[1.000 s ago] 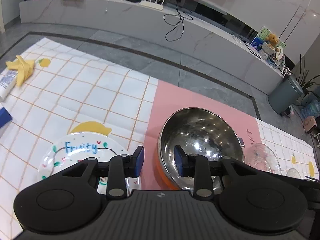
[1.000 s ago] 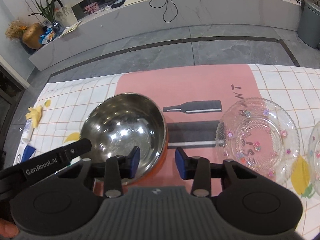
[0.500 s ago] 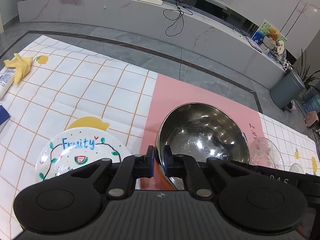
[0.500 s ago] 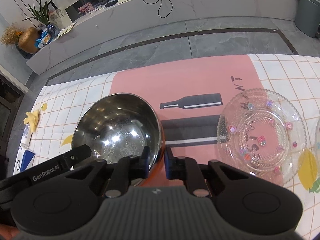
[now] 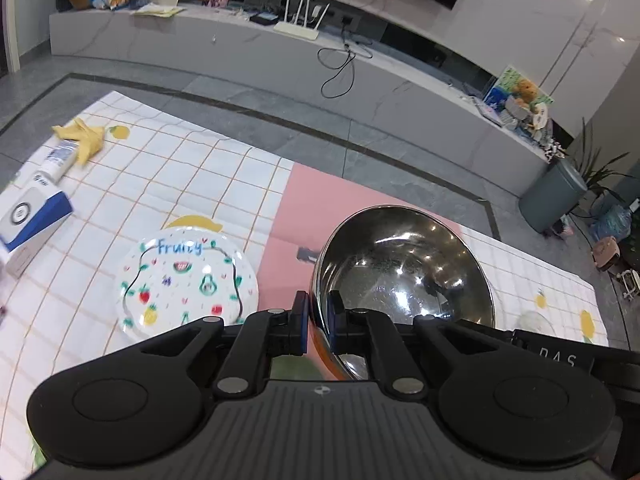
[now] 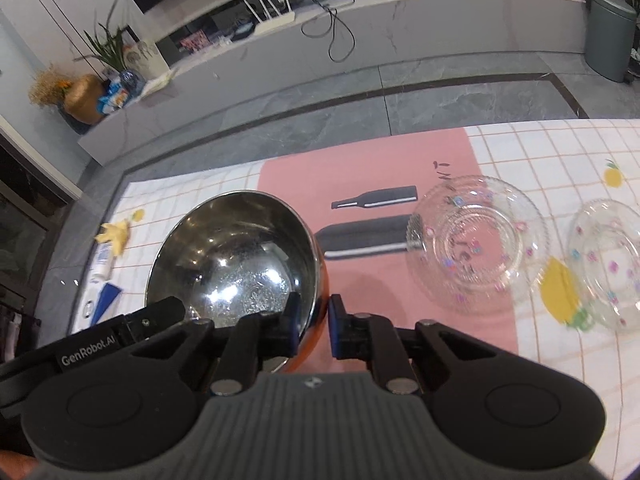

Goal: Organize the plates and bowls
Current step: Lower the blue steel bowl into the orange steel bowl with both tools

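Grey floor tiles and a long white shelf fill the back of the room, and a checked cloth with a pink strip down its middle lies spread out in front. Both claws pinch the same shiny metal bowl, which has an orange outside. The left claw is squeezed onto the bowl's rim at about 8 o'clock, with one finger inside and one outside. The right claw is squeezed onto the rim at about 4 o'clock in the same way. The bowl sits over the pink strip, and it looks lifted a little, though that is hard to tell for sure. At 9 o'clock from the bowl, a white plate with fruit drawings and the word "Fruity" lies flat on the cloth. At 3 o'clock from the bowl, a clear glass plate with small flowers rests half on the pink strip. Another glass plate lies just beside it, further out. A blue and white box, a tube and a yellow peel lie near the far left edge of the cloth.
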